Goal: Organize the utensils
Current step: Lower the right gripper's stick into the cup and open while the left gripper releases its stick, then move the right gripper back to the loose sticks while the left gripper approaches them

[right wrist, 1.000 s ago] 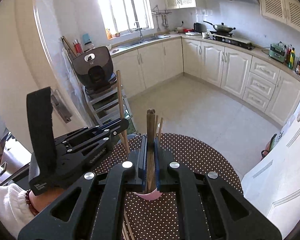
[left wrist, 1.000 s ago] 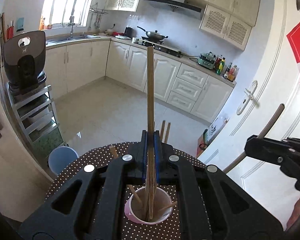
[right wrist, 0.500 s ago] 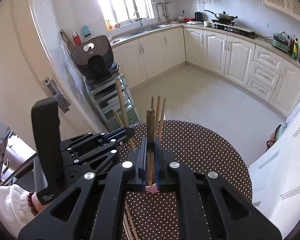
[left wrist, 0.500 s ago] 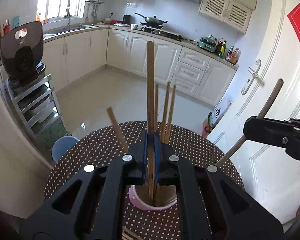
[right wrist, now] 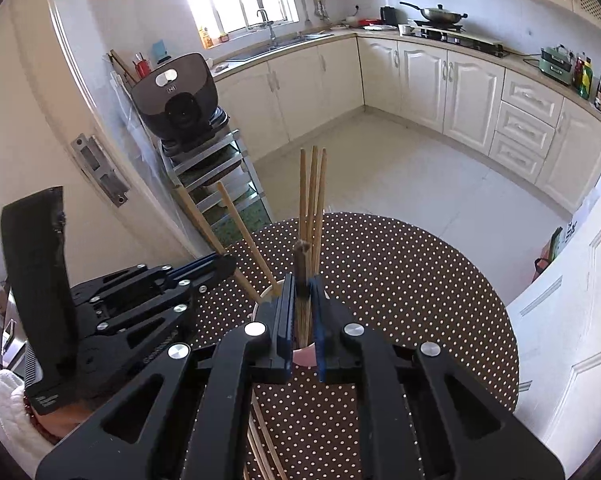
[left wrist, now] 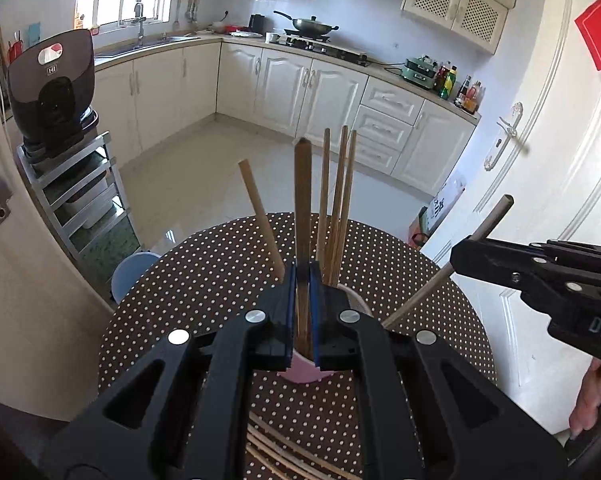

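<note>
Chopsticks | left gripper (left wrist: pixel 303 312) pinches one chopstick (left wrist: pixel 302 216) upright over pink cup (left wrist: pixel 300 372) on near table (left wrist: pixel 204 280) | right gripper (right wrist: pixel 301 320) clamps another (right wrist: pixel 301 280) | I'd lower tips inside rim, release gently, avoid tipping.

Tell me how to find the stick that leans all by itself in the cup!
Find the round dotted table, then the pink cup near its front edge. Three sticks stand bunched upright in it; the lone stick tilts away to their left, paler, with a flat-cut top.
</note>
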